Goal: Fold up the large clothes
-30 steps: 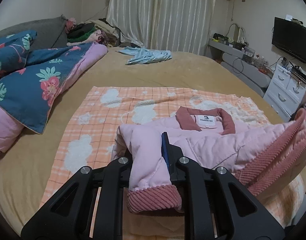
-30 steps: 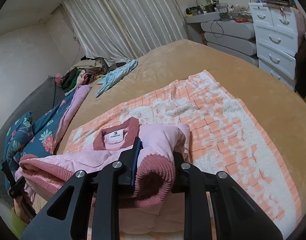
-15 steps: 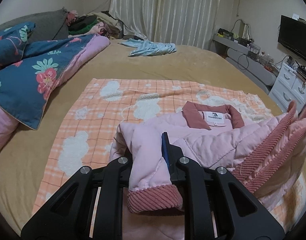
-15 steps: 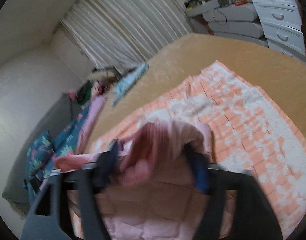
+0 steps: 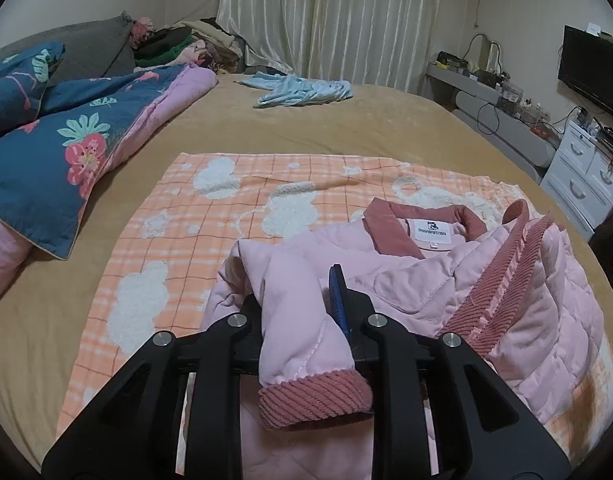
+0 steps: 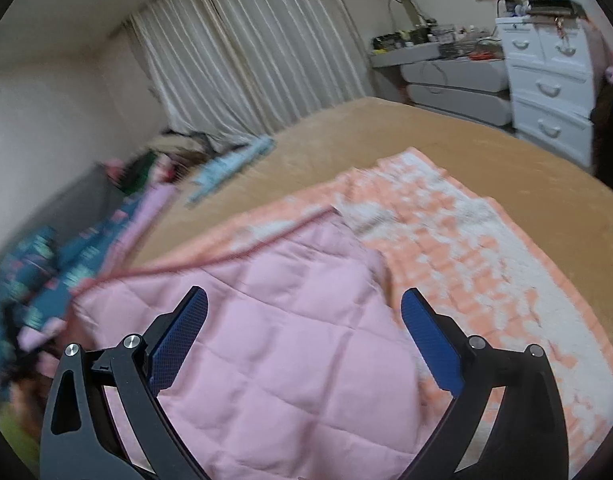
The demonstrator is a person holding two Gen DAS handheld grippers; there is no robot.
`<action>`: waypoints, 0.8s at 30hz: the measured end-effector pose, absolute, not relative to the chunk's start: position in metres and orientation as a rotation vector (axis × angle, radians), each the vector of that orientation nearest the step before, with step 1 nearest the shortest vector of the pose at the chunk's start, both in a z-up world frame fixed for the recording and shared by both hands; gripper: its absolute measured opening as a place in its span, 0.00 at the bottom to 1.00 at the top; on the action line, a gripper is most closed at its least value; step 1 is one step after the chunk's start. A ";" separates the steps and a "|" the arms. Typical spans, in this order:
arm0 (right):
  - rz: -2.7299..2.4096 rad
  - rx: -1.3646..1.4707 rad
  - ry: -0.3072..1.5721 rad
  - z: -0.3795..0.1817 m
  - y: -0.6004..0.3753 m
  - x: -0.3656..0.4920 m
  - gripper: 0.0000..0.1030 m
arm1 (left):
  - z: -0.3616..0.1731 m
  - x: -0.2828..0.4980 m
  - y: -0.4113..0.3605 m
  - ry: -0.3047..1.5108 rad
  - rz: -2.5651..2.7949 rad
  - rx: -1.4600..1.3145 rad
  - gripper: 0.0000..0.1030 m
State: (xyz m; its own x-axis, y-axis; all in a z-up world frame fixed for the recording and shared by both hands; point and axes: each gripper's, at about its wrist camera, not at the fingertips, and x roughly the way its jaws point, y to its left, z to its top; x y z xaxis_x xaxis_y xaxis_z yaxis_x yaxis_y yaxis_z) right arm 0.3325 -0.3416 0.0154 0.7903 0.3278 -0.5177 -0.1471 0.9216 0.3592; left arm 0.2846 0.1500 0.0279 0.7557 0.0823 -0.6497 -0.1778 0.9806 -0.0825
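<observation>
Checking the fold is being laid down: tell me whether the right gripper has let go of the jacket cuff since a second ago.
Yes. The right gripper has released the cuff; its jaws are opening wide with nothing pinched, above the pink jacket lying on the orange blanket.

On my bed (image 5: 386,120): a blanket (image 5: 210,216) spread flat near me, my jacket (image 5: 426,280) lying on its right part, collar (image 5: 418,224) at the far end, one sleeve (image 5: 302,320) between the fingers of my left gripper (image 5: 306,312), my right gripper (image 6: 302,336) above the jacket's quilted panel with nothing between its fingers. Left of the blanket: a quilt (image 5: 66,148) heaped, a clothes pile (image 5: 174,46) behind it. Beyond the blanket: a small garment (image 5: 306,90), curtains (image 5: 326,20) behind; drawers (image 5: 586,172) right of the bed.
</observation>
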 end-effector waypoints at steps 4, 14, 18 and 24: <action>0.209 0.213 0.639 -0.009 -0.332 0.340 0.94 | 0.027 0.286 0.150 0.699 0.134 -0.150 0.21; 0.209 0.090 0.686 -0.036 -0.317 0.355 0.94 | 0.056 0.270 0.137 0.574 0.116 -0.122 0.86; 0.222 0.050 0.688 -0.036 -0.315 0.352 0.94 | 0.064 0.255 0.135 0.535 0.143 -0.092 0.91; 0.237 0.044 0.712 -0.040 -0.321 0.345 0.94 | 0.026 0.242 0.159 0.622 0.198 -0.109 0.91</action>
